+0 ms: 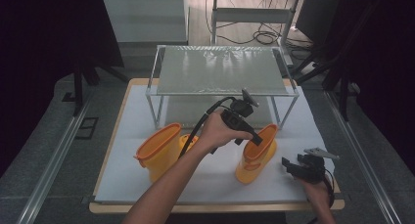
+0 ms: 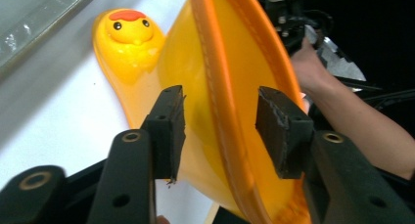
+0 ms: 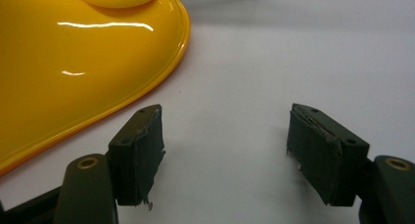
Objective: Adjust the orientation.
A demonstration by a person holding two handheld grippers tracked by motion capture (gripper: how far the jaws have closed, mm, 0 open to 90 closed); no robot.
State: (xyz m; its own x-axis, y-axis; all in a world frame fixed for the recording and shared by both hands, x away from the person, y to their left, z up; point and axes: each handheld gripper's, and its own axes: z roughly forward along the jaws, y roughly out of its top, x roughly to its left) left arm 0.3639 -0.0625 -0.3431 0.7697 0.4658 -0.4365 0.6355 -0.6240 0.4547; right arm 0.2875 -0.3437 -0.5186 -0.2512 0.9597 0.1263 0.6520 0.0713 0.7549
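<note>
A yellow rubber boot point(image 1: 257, 158) with an orange rim stands right of the table's middle. Its toe carries a duck face point(image 2: 129, 28). My left gripper point(image 1: 255, 138) reaches across to the top of the boot. Its jaws straddle the rim point(image 2: 230, 111), one pad point(image 2: 171, 126) against the outer wall and the other pad point(image 2: 284, 131) inside the shaft with a gap to the rim; the left gripper point(image 2: 220, 131) is open. My right gripper point(image 1: 288, 164) rests low on the table, right of the boot, open with nothing between its pads point(image 3: 225, 150). The boot's toe point(image 3: 73, 62) lies just left of it.
A second yellow boot point(image 1: 159, 150) stands at the left of the white table point(image 1: 205, 185). A metal-framed shelf with a grey top point(image 1: 222, 70) stands across the back. Bare white surface lies in front of both boots.
</note>
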